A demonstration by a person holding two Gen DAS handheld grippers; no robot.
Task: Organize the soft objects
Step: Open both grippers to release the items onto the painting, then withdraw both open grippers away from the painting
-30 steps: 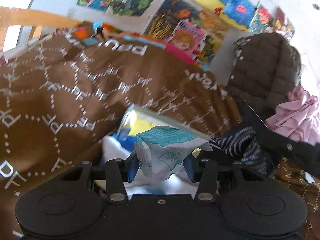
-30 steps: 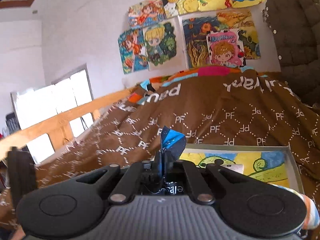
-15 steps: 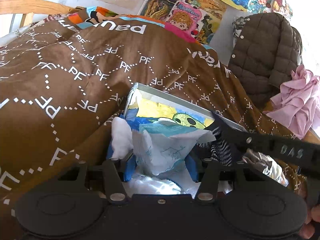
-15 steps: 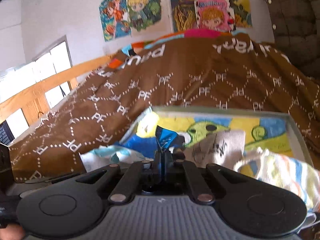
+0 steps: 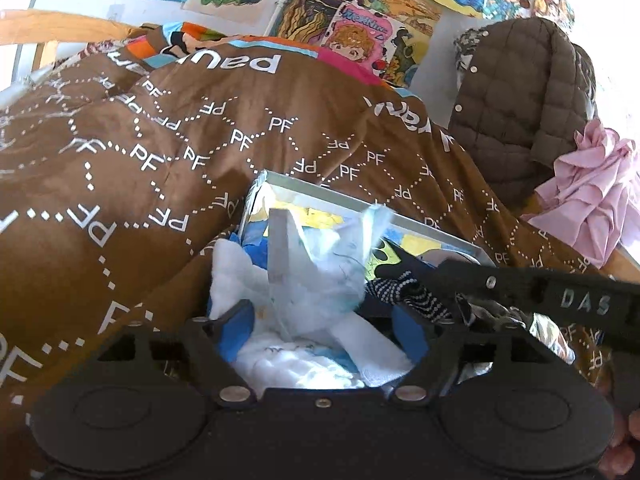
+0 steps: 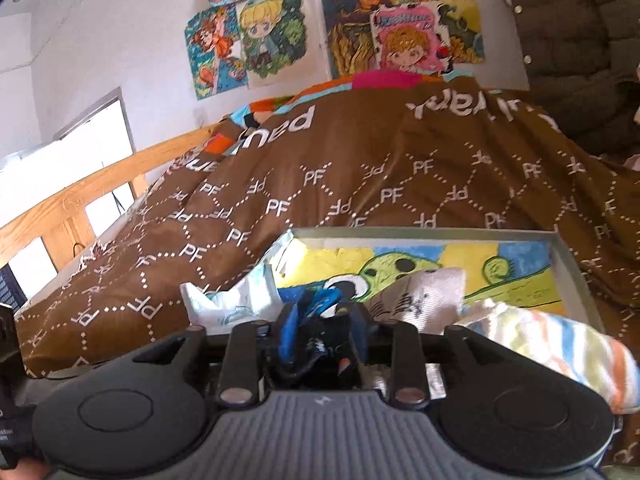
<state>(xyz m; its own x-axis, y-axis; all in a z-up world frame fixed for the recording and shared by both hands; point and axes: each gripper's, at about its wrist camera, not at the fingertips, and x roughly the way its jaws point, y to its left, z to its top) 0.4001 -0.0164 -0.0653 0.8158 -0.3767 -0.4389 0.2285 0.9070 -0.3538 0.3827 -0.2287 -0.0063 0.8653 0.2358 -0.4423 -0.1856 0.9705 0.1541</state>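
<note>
The left gripper has just been opening its jaws; the white-and-teal cloth lies loose between them at the box's left corner on the bed. The right gripper, jaws also just parting, stands around a blue-black cloth.
</note>
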